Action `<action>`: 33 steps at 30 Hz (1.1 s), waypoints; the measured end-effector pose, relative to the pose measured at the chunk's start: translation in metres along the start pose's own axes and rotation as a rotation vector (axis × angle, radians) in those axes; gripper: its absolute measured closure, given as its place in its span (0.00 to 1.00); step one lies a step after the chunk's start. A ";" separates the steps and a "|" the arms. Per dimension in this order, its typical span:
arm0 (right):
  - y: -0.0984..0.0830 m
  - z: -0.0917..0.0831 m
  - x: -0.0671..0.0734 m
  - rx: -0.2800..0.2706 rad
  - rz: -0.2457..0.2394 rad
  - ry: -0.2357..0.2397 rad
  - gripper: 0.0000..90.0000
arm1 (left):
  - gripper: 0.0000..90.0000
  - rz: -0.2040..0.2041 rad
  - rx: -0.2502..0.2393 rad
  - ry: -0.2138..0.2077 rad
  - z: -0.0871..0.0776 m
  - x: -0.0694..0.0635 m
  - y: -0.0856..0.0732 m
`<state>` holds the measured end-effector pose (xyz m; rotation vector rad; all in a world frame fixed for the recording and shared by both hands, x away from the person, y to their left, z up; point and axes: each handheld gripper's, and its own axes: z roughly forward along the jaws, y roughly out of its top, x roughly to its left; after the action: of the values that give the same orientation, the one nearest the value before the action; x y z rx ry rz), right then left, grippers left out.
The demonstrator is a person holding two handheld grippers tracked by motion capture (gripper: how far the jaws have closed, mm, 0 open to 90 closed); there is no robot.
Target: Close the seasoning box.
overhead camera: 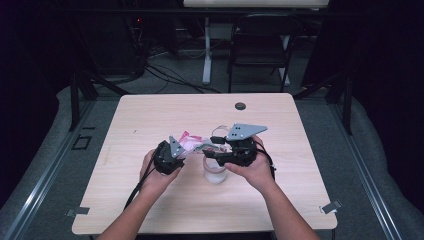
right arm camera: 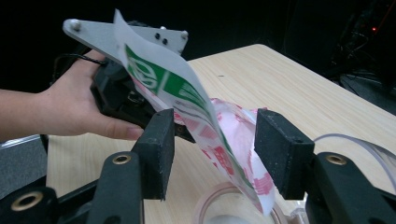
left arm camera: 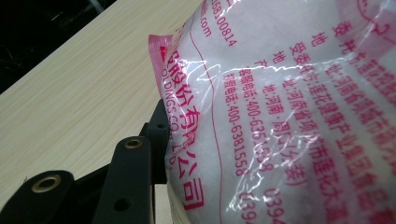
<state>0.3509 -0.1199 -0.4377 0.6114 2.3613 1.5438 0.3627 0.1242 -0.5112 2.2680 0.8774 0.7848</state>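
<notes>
A: Which step is this?

B: Pouring, I'd judge. The left tool (overhead camera: 167, 157) has its jaws about half closed on the body of the bag (left arm camera: 289, 107), white granules under red print. The bag hangs over the clear jar (overhead camera: 215, 172), which stands on the table (overhead camera: 150, 115) a little toward its near edge, about midway between the side edges.

A: And the right tool (right arm camera: 212, 149)?

B: Its jaws stand apart on either side of the bag's open flap; neither pad presses on it. The flap's tip points down into the jar's mouth.

A: What does the next move call for?

B: Probably tipping the bag further while keeping the tip centred over the mouth, so nothing spills onto the table.
</notes>
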 end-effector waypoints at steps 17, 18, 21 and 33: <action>-0.003 0.010 0.005 0.051 -0.026 0.020 0.73 | 0.64 0.052 -0.004 0.021 -0.003 -0.007 0.005; -0.003 0.010 0.006 0.055 -0.026 0.022 0.75 | 0.64 0.055 -0.004 0.022 -0.003 -0.007 0.005; -0.004 0.011 0.006 0.063 -0.028 0.026 0.79 | 0.64 0.055 -0.006 0.023 -0.003 -0.007 0.004; -0.006 0.013 0.007 0.080 -0.027 0.036 0.96 | 0.64 0.053 -0.004 0.030 -0.002 -0.006 0.002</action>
<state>0.3488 -0.1085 -0.4485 0.5708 2.4578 1.4664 0.3585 0.1198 -0.5105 2.2896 0.8320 0.8453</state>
